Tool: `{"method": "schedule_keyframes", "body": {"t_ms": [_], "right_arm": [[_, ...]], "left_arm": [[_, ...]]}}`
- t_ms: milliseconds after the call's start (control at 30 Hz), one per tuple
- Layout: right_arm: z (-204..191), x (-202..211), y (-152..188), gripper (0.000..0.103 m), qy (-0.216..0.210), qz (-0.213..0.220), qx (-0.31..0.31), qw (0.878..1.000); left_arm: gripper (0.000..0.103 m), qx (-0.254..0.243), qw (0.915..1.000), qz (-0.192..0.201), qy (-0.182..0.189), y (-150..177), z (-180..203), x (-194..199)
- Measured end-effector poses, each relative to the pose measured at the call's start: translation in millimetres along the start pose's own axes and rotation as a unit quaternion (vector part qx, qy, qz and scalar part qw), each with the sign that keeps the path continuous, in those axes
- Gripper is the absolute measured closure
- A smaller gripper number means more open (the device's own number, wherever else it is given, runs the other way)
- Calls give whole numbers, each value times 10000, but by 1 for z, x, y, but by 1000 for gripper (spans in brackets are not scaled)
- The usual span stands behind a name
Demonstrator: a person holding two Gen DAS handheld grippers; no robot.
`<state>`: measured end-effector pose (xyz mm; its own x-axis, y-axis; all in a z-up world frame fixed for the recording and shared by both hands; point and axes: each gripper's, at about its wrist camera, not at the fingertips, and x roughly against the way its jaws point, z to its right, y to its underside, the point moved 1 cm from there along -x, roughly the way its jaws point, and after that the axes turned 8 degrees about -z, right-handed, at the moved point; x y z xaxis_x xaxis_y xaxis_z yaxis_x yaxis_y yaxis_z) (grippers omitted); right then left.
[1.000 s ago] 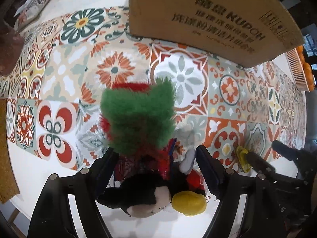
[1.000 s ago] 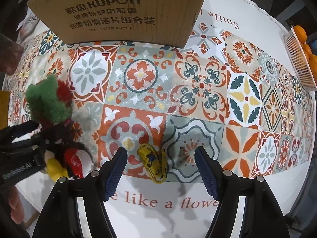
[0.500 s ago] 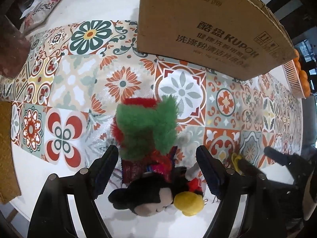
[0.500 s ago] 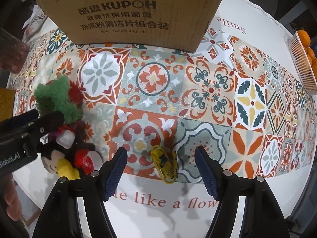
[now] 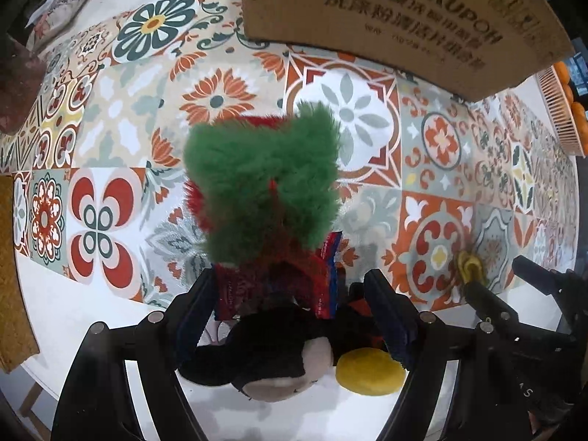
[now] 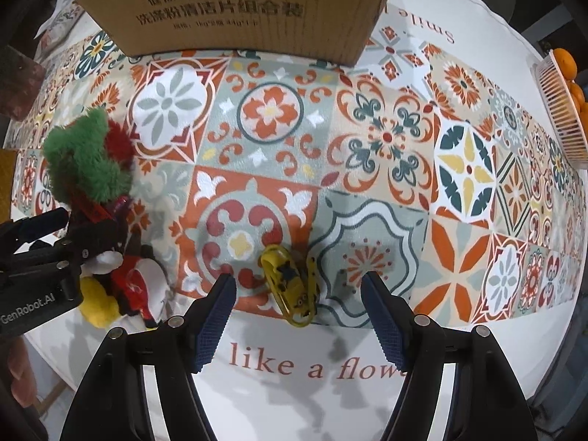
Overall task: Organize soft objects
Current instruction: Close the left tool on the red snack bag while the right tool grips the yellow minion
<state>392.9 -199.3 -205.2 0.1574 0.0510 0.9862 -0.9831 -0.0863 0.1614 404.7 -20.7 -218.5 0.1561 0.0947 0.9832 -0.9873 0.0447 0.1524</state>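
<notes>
Both your tools are spread, gripping nothing: left tool [image 5: 290, 312] straddles the plush toy [image 5: 264, 220], right tool [image 6: 299, 308] the yellow slipper [image 6: 290, 284]. Next squeeze, then carry to the box [image 6: 235, 3] at 12 o'clock.

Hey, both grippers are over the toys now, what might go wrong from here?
The left gripper straddles the plush mouse and the green fluffy toy lying on it, so closing may grab both. The right gripper is open above a small yellow toy lying askew; its fingers might clip only one edge.
</notes>
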Motion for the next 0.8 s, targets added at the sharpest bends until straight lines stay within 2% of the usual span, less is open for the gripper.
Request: {"method": "schedule_keyframes", "body": {"t_ms": [300, 500, 533, 567, 633, 700, 800], "right_arm": [[3, -14, 4, 33, -8, -64, -67, 10000], [4, -27, 6, 48, 36, -77, -26, 10000], [2, -29, 6, 53, 17, -90, -28, 10000], [0, -29, 6, 55, -2, -96, -33, 9999], [-1, -31, 6, 67, -17, -103, -61, 9999], [-4, -29, 6, 70, 4, -113, -43, 9999], [-5, -37, 6, 71, -57, -120, -65, 9999]], "left_arm": [[22, -12, 9998, -147, -103, 2, 15, -26], [24, 48, 9998, -113, -137, -1, 11, -37], [26, 46, 9998, -92, -140, -1, 10, -38], [34, 21, 9998, -64, -164, -1, 8, -39], [45, -30, 9996, -29, -265, -2, 5, -39], [58, -73, 9995, 21, -311, -3, 0, -38], [64, -153, 9996, 7, -220, -2, -4, -34]]}}
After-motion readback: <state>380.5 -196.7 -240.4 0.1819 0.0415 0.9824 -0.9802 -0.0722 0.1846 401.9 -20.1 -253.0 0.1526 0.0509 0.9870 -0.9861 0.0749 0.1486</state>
